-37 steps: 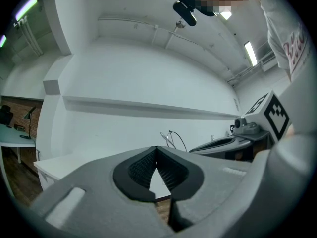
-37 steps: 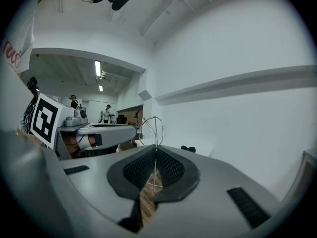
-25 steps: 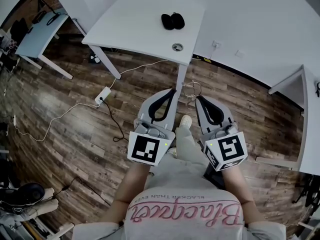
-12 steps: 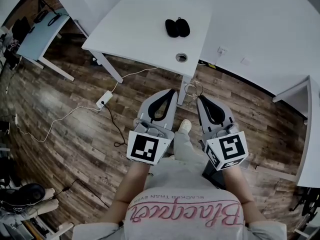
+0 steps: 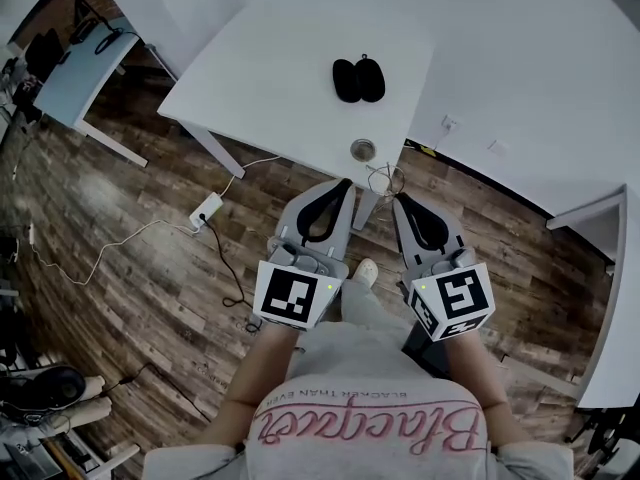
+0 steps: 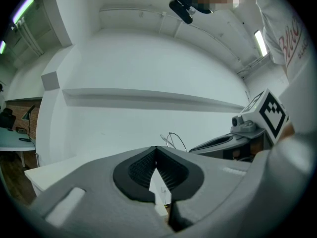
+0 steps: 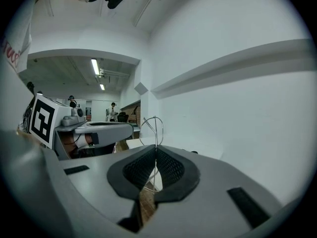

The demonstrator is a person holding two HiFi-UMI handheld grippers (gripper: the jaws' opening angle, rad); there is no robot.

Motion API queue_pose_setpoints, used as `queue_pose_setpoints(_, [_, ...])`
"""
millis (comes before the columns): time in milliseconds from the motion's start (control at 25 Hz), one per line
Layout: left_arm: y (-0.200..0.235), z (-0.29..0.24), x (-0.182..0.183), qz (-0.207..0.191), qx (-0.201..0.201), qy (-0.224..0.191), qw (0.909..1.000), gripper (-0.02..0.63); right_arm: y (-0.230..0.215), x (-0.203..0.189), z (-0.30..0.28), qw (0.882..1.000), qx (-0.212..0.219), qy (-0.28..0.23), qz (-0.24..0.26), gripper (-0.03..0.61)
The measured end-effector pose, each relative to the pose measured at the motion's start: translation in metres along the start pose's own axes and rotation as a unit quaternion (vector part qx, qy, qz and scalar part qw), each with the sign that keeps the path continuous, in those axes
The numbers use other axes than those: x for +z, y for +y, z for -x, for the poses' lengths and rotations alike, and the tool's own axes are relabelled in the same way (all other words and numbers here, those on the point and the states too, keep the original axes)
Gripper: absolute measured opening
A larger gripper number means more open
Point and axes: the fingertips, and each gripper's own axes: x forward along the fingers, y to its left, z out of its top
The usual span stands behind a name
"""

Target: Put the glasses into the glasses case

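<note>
On the white table (image 5: 270,78), toward its far right part, two dark oval pieces (image 5: 358,79) lie side by side and touching. From this height I cannot tell which is the glasses case and which the glasses. Near the table's front edge, a round cable hole (image 5: 362,149) sits in the top. A thin wire loop (image 5: 385,178) hangs just below that edge.

Short of the table, over the wooden floor (image 5: 150,268), both grippers are held side by side, apart from each other and pointing toward the table. The left gripper (image 5: 343,182) reaches just to the table's front edge as seen from above. Its own view shows the jaws pressed together at the tips with nothing between the ribbed pads (image 6: 156,150). The right gripper (image 5: 397,198) sits just past the table's near right corner. Its jaws are likewise closed tip to tip and empty (image 7: 155,150), with the wire loop (image 7: 153,128) showing beyond them.

Left of the table's near leg, a white power strip (image 5: 207,208) lies on the floor with cables running from it. Between the grippers, on the floor, a light shoe (image 5: 362,271) shows.
</note>
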Motion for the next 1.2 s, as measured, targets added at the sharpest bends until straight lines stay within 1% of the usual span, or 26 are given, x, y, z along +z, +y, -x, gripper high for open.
queue_pose_setpoints(280, [0.028, -0.063, -0.002, 0.003, 0.009, 0.003, 0.9999, 0.005, -0.05, 0.008, -0.046, 1.0, 0.006, 0.002, -0.007, 0.015])
queue_pose_setpoints(600, [0.05, -0.123, -0.008, 0.007, 0.023, 0.01, 0.9997, 0.005, -0.094, 0.011, -0.091, 0.999, 0.029, 0.013, -0.012, 0.015])
queue_pose_setpoints(800, [0.063, -0.143, -0.016, 0.008, 0.034, 0.021, 0.9992, 0.005, -0.111, 0.013, -0.117, 0.999, 0.042, 0.015, -0.018, 0.015])
queue_pose_setpoints(960, [0.074, -0.149, -0.029, 0.013, 0.043, 0.038, 0.9983, 0.005, -0.117, 0.007, -0.134, 0.998, 0.053, 0.025, -0.025, 0.015])
queue_pose_setpoints(1200, [0.094, -0.165, -0.041, 0.013, 0.039, 0.048, 0.998, 0.005, -0.127, 0.005, -0.16, 0.998, 0.049, 0.028, -0.026, 0.015])
